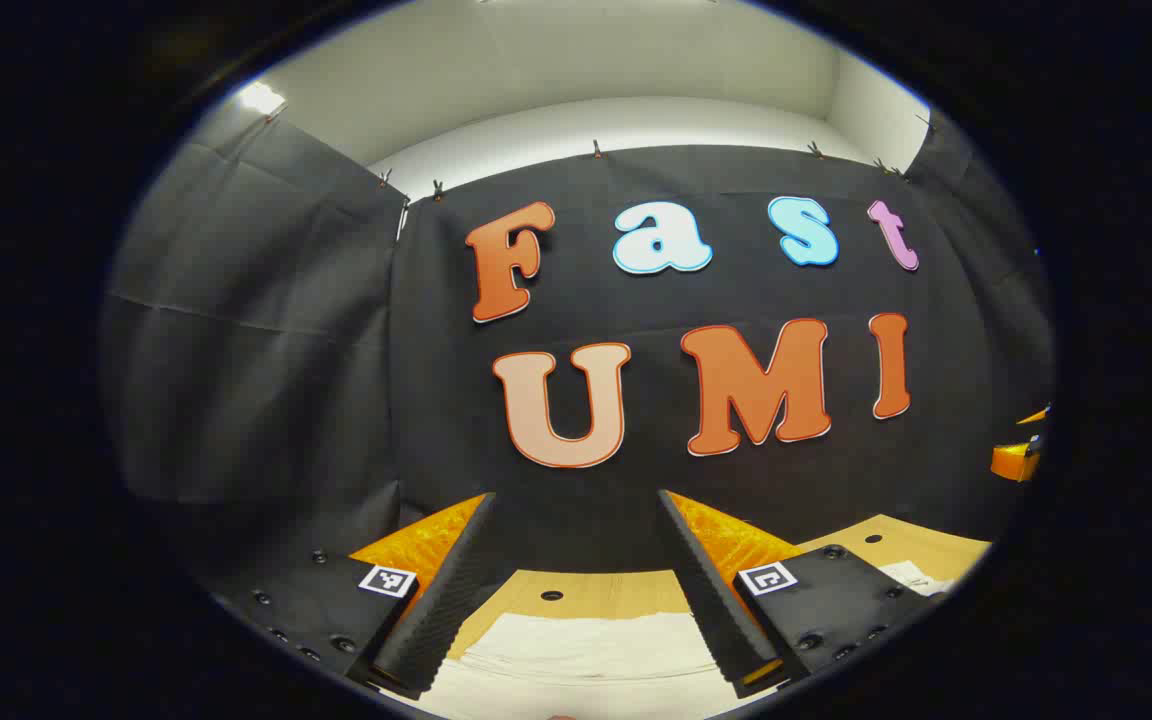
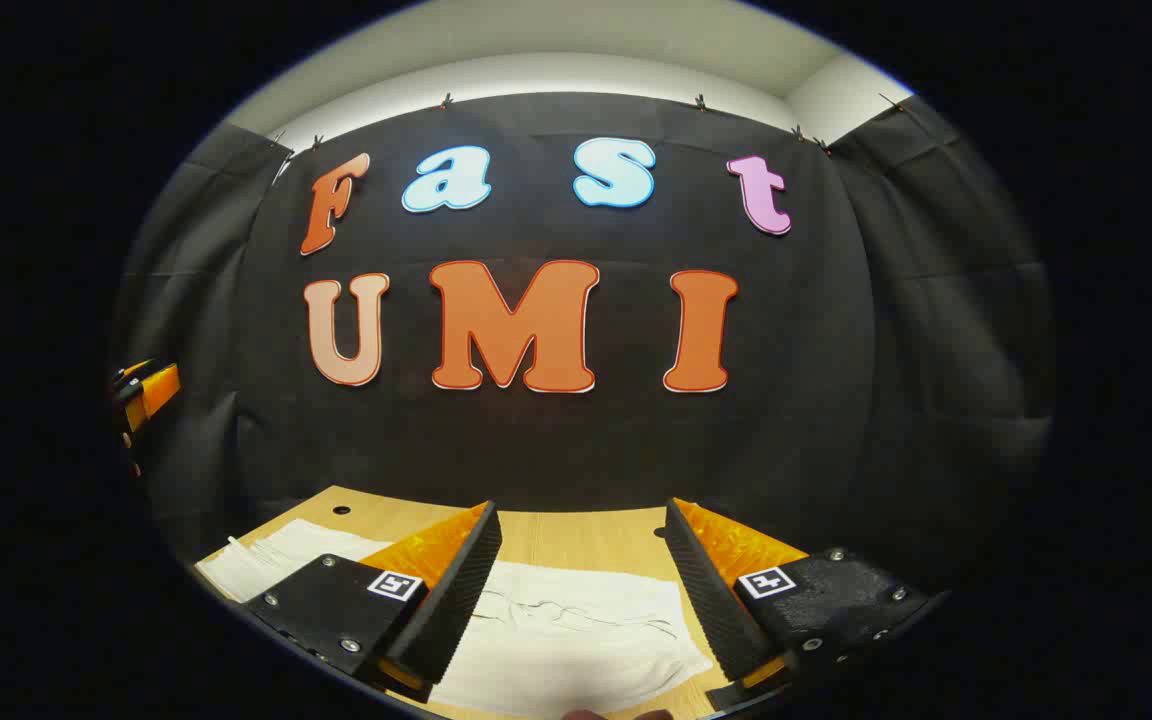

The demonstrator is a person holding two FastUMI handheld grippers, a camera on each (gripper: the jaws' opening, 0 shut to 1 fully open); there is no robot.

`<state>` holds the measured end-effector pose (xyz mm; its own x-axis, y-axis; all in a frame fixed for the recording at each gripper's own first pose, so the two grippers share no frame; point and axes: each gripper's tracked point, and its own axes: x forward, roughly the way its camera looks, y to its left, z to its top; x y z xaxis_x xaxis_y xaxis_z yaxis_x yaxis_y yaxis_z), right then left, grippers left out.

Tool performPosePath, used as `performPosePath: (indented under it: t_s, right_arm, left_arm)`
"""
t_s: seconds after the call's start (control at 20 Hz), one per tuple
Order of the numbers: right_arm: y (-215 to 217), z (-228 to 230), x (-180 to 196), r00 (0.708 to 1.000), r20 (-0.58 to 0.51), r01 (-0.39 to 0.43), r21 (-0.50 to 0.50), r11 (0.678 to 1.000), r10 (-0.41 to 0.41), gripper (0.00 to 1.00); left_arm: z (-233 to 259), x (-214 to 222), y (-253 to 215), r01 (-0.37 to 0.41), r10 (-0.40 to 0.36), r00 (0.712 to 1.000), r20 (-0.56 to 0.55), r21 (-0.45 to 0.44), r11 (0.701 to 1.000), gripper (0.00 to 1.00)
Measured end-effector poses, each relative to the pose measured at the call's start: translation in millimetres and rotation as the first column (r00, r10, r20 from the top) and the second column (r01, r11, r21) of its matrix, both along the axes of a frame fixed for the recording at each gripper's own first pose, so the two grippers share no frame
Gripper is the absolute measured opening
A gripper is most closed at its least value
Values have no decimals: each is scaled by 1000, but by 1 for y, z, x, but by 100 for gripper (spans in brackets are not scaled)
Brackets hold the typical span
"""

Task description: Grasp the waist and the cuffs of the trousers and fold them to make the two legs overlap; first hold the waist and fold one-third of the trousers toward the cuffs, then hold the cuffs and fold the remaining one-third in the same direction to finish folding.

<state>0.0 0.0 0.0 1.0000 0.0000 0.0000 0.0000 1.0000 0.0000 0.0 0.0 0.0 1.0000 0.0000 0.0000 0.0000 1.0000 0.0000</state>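
Observation:
White trousers (image 1: 586,655) lie flat on the wooden table (image 1: 596,590), below and between my left gripper's fingers. My left gripper (image 1: 576,590) is open, held above the cloth with nothing in it. In the right gripper view the white trousers (image 2: 576,640) spread across the table (image 2: 576,535), with a drawstring showing near the waist. My right gripper (image 2: 581,590) is open too, above the fabric and holding nothing. The other gripper's body (image 2: 146,390) shows at the far left of the right gripper view, and the right one (image 1: 1021,455) at the far right edge of the left gripper view.
The black cloth wall (image 1: 636,470) stands close behind the table's far edge. Small round holes (image 1: 552,595) dot the tabletop. More white fabric (image 1: 911,575) lies on the table at the right of the left gripper view.

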Motion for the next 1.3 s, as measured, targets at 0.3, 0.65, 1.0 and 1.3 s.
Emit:
performPosePath:
  t_s: [0.3, 0.65, 1.0, 1.3]
  right_arm:
    - [11, -6, 19, 998, -3, 66, -6, 998, -66, 99]
    - [22, -17, 38, 979, -31, 201, -17, 979, -201, 99]
    - [6, -65, 47, 970, -157, 183, -48, 982, -188, 99]
    - [-36, -135, 50, 914, -373, 177, 6, 984, -162, 99]
  left_arm:
    - [-23, 21, 29, 9, -9, 1000, -17, -13, 1000, 100]
    - [-59, 69, 54, 109, -108, 993, -42, 21, 994, 100]
    - [-109, 89, 58, 99, -96, 983, -158, 11, 995, 100]
    - [-188, 63, 98, -36, 18, 918, -397, -39, 999, 100]
